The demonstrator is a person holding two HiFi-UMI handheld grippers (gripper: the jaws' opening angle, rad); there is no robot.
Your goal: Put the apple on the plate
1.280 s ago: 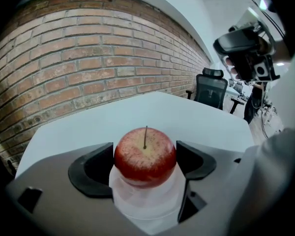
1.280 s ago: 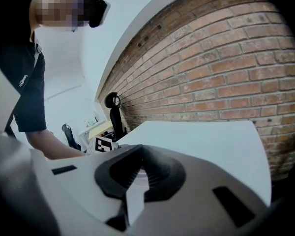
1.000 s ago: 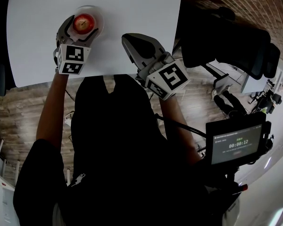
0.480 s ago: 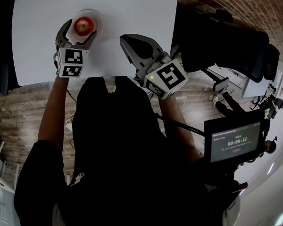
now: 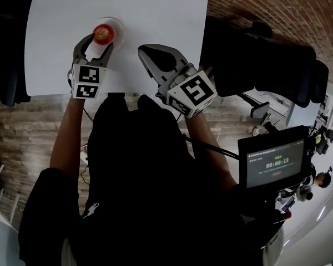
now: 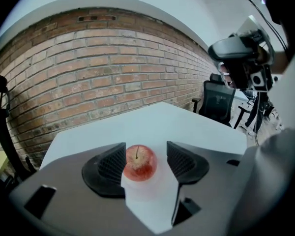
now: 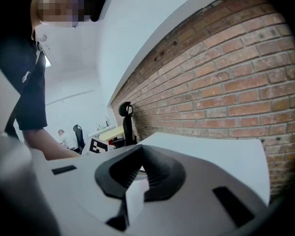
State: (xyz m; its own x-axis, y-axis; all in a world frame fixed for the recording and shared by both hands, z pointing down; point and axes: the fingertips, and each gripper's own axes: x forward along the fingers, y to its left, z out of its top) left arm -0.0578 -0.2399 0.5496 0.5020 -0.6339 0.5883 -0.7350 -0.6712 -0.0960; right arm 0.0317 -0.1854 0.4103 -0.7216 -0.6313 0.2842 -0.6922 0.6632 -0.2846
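Apple (image 5: 104,34) sits stem-up on the small pale plate (image 5: 117,29) near the front edge of the white bench (image 5: 155,15). The left tool (image 5: 95,44) has just been closing partway, yet its jaws are spread, with the apple between and just beyond the tips and neither pad pressing on it. The right tool (image 7: 141,156) is pressed together at the tips, pinching nothing, above bare bench beside the plate.

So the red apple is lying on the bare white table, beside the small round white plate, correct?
Not quite. The red apple sits on the small round white plate, not beside it; the plate rests on the white table. The left gripper view shows it.
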